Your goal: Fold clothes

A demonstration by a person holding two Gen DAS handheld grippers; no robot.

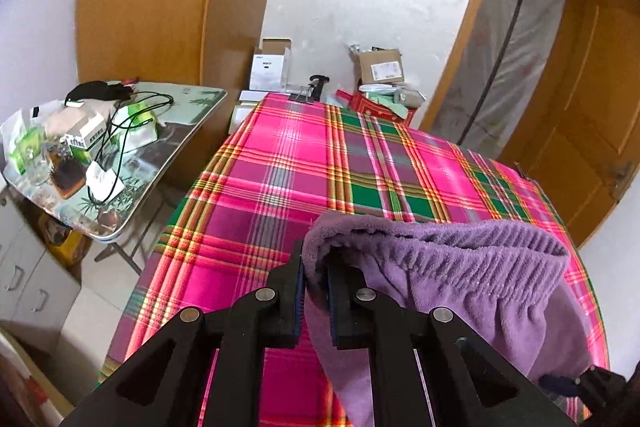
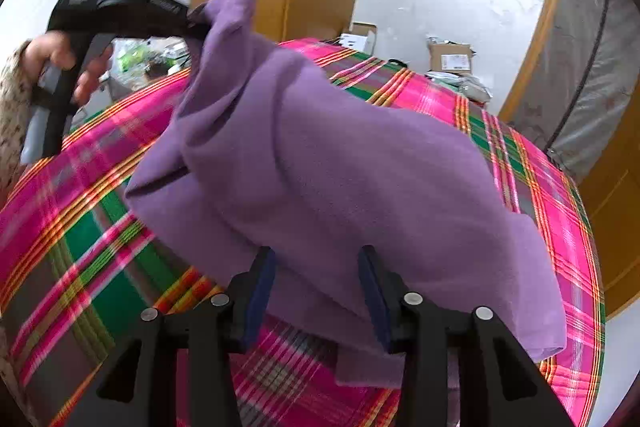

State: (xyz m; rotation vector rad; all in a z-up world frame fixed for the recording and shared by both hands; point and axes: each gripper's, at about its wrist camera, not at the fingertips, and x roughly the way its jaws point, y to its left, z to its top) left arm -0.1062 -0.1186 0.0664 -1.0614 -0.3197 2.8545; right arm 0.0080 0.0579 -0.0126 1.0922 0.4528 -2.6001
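Observation:
A purple fleece garment point(image 1: 460, 279) with an elastic waistband hangs over the pink plaid sheet point(image 1: 280, 167). My left gripper point(image 1: 316, 291) is shut on the waistband's edge and holds it lifted. In the right wrist view the same garment point(image 2: 340, 167) drapes from the left gripper point(image 2: 192, 23), which a hand point(image 2: 60, 55) holds at the upper left, down to the sheet point(image 2: 100, 227). My right gripper point(image 2: 316, 291) is open at the garment's near lower edge. Cloth lies across the wide gap between its fingers.
A folding table point(image 1: 192, 107) with boxes, cables and bottles stands left of the bed. Cardboard boxes point(image 1: 380, 67) and a white box point(image 1: 268, 67) sit past the far end. A wooden wardrobe point(image 1: 140, 7) is behind, and a wooden door point(image 1: 580, 107) at the right.

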